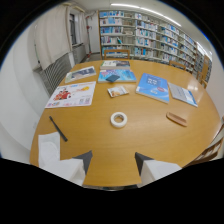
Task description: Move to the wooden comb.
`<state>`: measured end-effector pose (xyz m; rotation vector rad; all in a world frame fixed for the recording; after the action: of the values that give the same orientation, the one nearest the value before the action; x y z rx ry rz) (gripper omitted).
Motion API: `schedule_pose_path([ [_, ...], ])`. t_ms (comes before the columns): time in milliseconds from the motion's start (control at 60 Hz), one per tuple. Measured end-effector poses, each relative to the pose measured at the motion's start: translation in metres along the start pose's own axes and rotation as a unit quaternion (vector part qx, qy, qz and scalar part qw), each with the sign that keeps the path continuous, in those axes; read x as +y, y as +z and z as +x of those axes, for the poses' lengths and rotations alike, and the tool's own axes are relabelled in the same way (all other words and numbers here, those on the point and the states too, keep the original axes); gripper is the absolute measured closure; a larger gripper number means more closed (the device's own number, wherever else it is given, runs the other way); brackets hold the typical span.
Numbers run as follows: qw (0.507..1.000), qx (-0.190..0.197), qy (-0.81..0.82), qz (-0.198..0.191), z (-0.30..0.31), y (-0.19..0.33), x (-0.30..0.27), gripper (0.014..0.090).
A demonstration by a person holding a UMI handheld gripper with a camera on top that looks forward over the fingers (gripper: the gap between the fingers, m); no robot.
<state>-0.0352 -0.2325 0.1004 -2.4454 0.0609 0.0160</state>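
The approach step is in hand: the gripper [113, 159] is held open and empty above the desk [100, 135], well short of what appears to be the wooden comb [176, 118], so travel forward and rightward past the tape roll [118, 119] is required.

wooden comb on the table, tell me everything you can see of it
The wooden comb is a small, flat, oblong piece, light reddish-brown like wood. It lies flat on the round wooden table, slanted, alone on bare tabletop. It is beyond the open tongs, off to their right, right of the roll of tape and nearer than the blue booklet. Nothing touches it. Its teeth cannot be made out.
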Motion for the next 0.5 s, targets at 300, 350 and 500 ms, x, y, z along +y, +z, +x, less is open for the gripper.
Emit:
schedule_pose_path([
  [300,0.999,0.037,0.013,-0.018,0.113,-0.004,0.017,0.0201],
  [350,0.999,0.043,0.015,-0.019,0.131,0.0,0.016,0.0201],
  [500,0.998,0.048,0.026,-0.023,0.181,0.017,0.011,0.0201],
])
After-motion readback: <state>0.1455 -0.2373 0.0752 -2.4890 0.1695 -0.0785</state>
